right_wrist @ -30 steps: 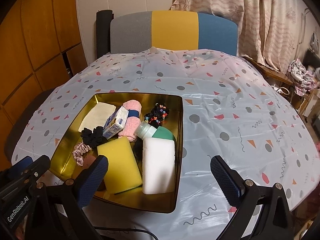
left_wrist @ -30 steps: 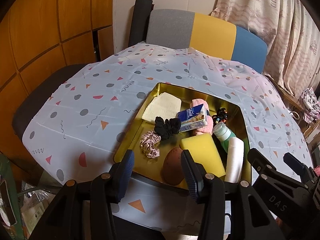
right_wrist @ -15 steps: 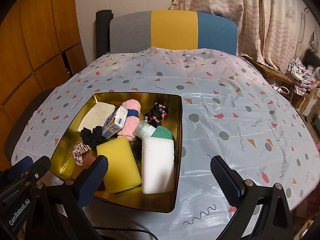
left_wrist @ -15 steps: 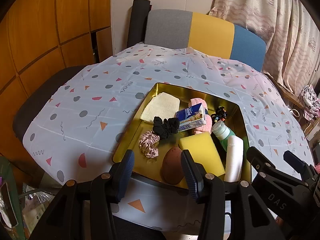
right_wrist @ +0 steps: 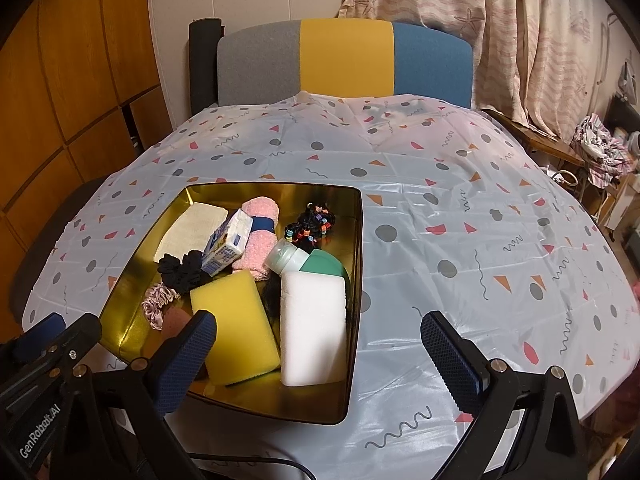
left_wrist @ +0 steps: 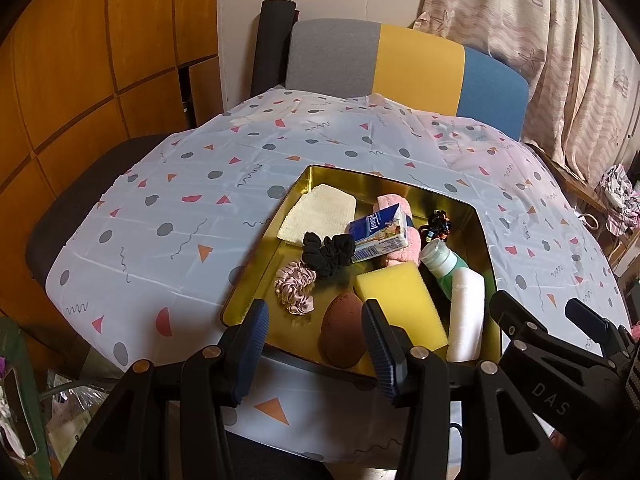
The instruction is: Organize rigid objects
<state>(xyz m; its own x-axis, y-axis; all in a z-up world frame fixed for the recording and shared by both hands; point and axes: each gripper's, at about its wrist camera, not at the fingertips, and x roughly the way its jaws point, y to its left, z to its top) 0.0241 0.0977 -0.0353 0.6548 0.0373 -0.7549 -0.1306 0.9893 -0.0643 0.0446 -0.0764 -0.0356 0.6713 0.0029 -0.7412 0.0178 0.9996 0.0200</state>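
Observation:
A gold tray [left_wrist: 256, 264] [right_wrist: 356, 240] on the patterned tablecloth holds a yellow sponge [left_wrist: 400, 300] [right_wrist: 236, 324], a white block [left_wrist: 466, 312] [right_wrist: 312, 328], a green bottle [left_wrist: 444, 260], a blue-white carton [left_wrist: 380, 232], a pink rolled towel [right_wrist: 260, 224], a brown egg-shaped sponge [left_wrist: 344, 336], two scrunchies and beaded hair ties [right_wrist: 312, 224]. My left gripper [left_wrist: 314, 320] hovers open over the tray's near edge, with nothing between its fingers. To its right, my right gripper [right_wrist: 320, 328] stands wide open above the tray's near right corner, holding nothing.
The round table's cloth [right_wrist: 480, 220] stretches bare to the right and behind the tray. A grey, yellow and blue chair back [right_wrist: 344, 60] stands at the far side. Wooden panels are at the left, curtains and clutter at the right.

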